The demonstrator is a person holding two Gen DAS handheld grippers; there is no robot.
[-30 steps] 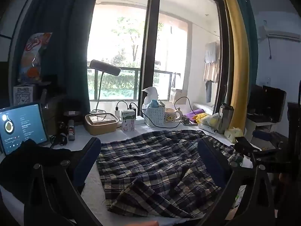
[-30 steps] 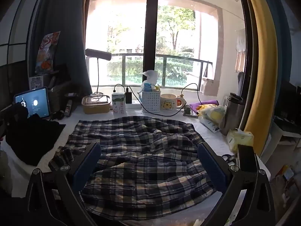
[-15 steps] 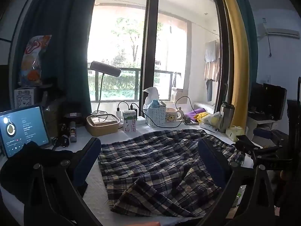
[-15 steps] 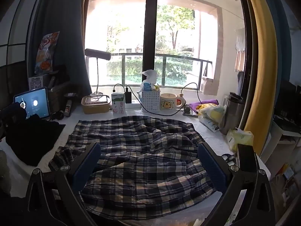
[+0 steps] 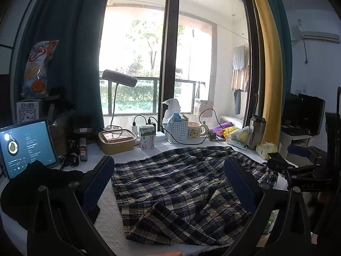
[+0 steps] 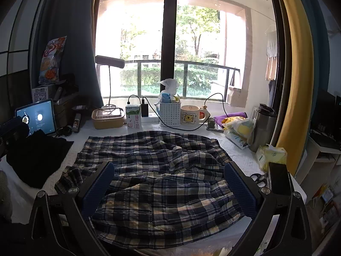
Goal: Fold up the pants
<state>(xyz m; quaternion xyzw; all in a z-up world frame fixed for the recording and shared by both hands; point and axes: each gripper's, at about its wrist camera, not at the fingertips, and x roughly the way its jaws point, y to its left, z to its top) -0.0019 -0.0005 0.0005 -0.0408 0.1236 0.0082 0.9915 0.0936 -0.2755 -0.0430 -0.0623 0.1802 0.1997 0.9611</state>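
The plaid pants (image 5: 181,183) lie rumpled and spread over the white table cover (image 5: 108,211), seen also in the right wrist view (image 6: 162,179). My left gripper (image 5: 168,170) is open and empty, held above the pants' left part. My right gripper (image 6: 168,177) is open and empty, held above the pants' near edge. The right gripper's body shows at the right of the left wrist view (image 5: 298,175). The left gripper's body shows at the left edge of the right wrist view (image 6: 12,130).
A black garment (image 6: 36,157) lies left of the pants beside a lit tablet (image 5: 25,145). Along the window sit a lunch box (image 5: 117,140), milk carton (image 5: 147,137), white basket (image 5: 177,130), mug (image 5: 195,131), steel tumbler (image 6: 262,125), tissue pack (image 6: 270,155) and scissors (image 6: 259,178).
The left wrist view has shifted slightly rightward and up, the tablet showing more. The pants and the right gripper have hardly moved.
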